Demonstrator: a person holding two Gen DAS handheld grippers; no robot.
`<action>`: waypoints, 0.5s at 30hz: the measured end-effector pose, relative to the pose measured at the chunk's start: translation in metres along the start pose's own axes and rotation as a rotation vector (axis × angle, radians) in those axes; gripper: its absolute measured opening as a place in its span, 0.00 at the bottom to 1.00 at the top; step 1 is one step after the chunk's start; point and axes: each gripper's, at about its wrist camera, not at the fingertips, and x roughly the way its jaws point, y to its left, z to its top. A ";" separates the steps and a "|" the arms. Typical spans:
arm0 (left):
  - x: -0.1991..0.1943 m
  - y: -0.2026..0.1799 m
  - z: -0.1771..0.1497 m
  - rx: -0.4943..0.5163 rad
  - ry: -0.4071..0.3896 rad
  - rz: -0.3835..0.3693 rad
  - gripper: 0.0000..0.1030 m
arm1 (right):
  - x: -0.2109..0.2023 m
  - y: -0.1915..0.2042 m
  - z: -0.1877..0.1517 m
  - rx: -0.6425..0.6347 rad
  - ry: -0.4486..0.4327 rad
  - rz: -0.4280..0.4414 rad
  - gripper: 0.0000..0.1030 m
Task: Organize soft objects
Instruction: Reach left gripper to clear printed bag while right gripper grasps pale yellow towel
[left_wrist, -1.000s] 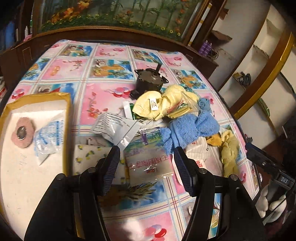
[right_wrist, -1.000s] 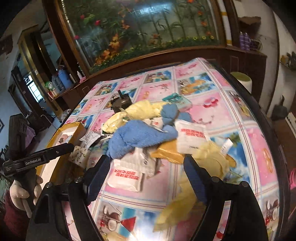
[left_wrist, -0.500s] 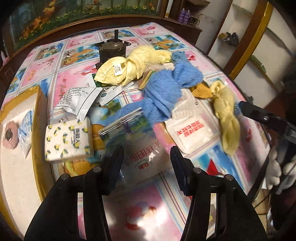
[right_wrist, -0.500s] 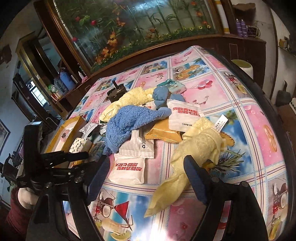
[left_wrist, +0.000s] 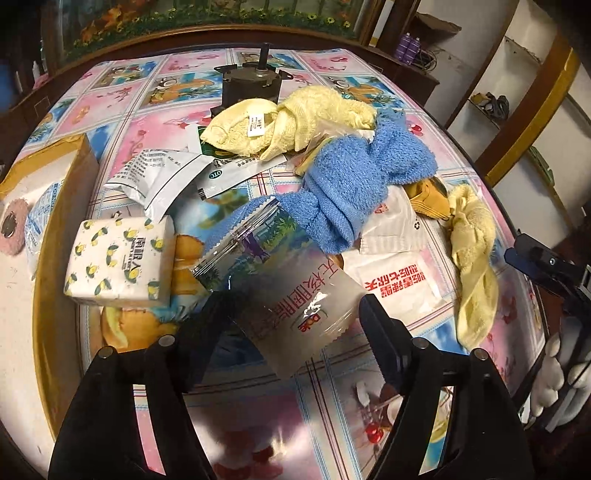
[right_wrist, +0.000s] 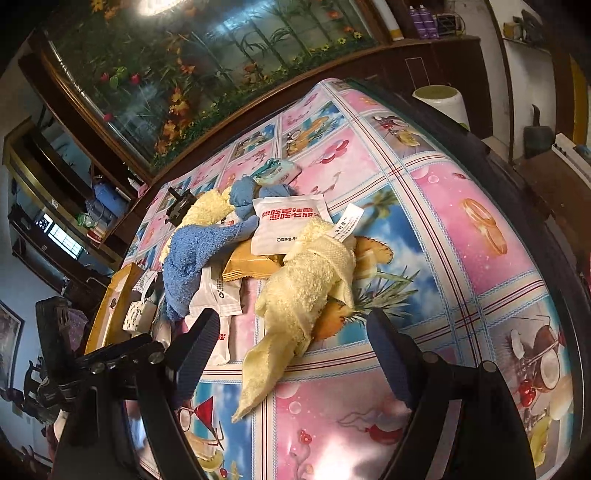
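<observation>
A dark motor (left_wrist: 253, 83) with an upright shaft stands at 12 o'clock on the bench (left_wrist: 155, 122), which wears a pink-and-blue fruit-print cloth. Behind it runs a flower mural (right_wrist: 192, 70). Two purple bottles (left_wrist: 410, 45) sit at 1 o'clock.

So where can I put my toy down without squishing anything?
The cloth is bare on the table's right side, past the yellow towel, and at the far end behind the black motor. The middle is crowded: blue towel, packets, tissue pack.
</observation>
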 end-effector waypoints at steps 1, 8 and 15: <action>0.006 -0.004 0.001 0.009 0.009 0.026 0.80 | 0.002 0.001 0.001 0.001 -0.001 -0.006 0.80; 0.003 0.000 -0.002 0.036 -0.037 0.053 0.45 | 0.031 0.014 0.010 -0.032 0.013 -0.118 0.80; -0.004 0.025 -0.009 -0.045 -0.030 -0.054 0.11 | 0.045 0.017 0.007 -0.057 0.018 -0.160 0.48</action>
